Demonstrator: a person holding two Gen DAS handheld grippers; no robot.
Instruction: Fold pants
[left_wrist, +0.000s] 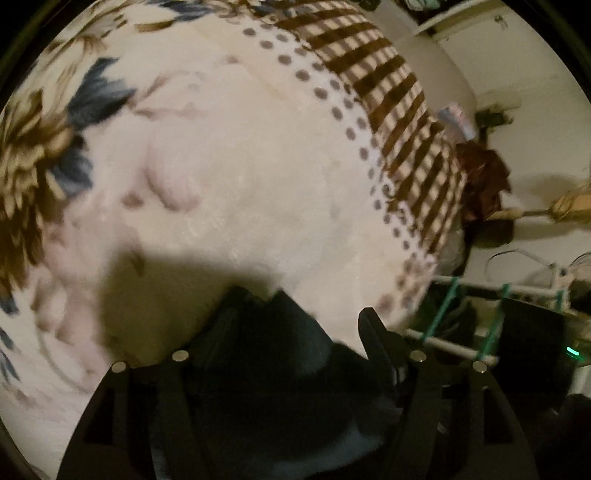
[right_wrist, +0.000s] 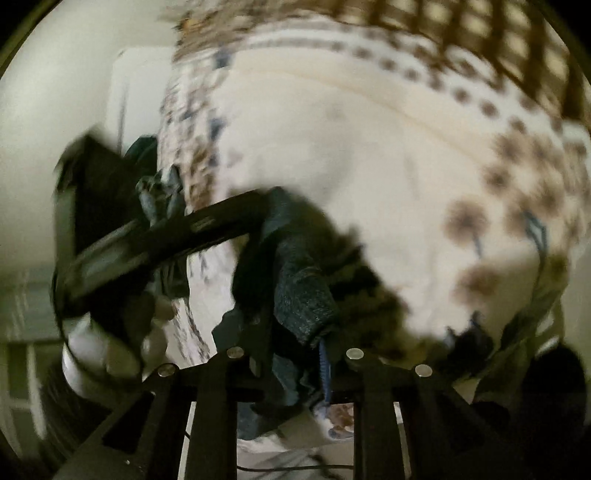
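Note:
The dark blue-grey pants (left_wrist: 280, 354) bunch up between the fingers of my left gripper (left_wrist: 299, 332), which is shut on the cloth above the cream bed cover (left_wrist: 258, 177). In the right wrist view the pants (right_wrist: 299, 291) hang in a thick fold between the fingers of my right gripper (right_wrist: 295, 332), which is shut on them, with a blue drawstring dangling below. The left gripper (right_wrist: 236, 221) shows there as a black bar at the left, reaching to the same cloth. The right view is blurred by motion.
The bed cover has brown and blue flowers (left_wrist: 33, 166) at the left, a dotted band and a brown checked border (left_wrist: 406, 122) at the right. Past the bed edge stand a white rack with green ties (left_wrist: 461, 332), dark clothes (left_wrist: 484, 177) and a white wall.

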